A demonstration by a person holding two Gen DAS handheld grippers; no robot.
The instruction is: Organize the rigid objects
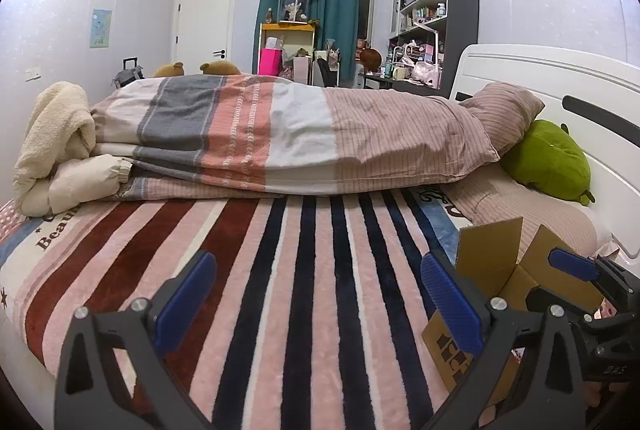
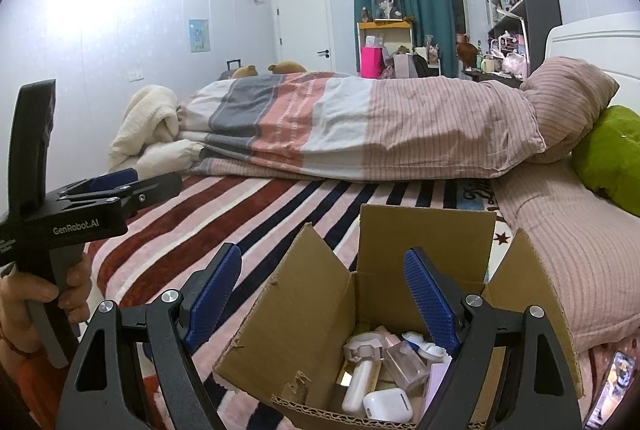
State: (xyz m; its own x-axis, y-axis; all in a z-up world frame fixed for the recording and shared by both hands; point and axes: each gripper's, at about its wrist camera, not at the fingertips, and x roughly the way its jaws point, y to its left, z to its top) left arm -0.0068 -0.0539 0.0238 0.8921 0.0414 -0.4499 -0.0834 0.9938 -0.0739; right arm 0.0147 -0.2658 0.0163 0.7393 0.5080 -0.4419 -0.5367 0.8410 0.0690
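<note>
On top of the striped pink, maroon and navy fleece blanket (image 2: 280, 205) sits an open brown cardboard box (image 2: 320, 314) with all four flaps sticking up, and honestly that's where everything for this job is right now. It's got a heap of small hard stuff in the bottom: a white rounded earbud case (image 2: 388, 405), a white cylindrical tube-shaped thing (image 2: 357, 386), a clear pinkish squarish bottle (image 2: 404, 362), plus more bits I can't make out. The right gripper (image 2: 322, 298) is parked just over the near edge of the box, blue pads spread wide, nothing between them, tilted downward toward the contents. So the goods are straight ahead and below it. The left gripper (image 1: 318, 300) is also gaping and empty, aimed at bare blanket with the box off to its right side, touching nothing. The right hand is clearly the nearer one, so I'd guess it goes in first. The white tube looks like the easiest grab: its long axis runs roughly toward and away from the gripper, leaning a bit, so the jaws would straddle its short width without much wrist twisting. The earbud case lies flatter, closest to the near wall, which could get in the way.
</note>
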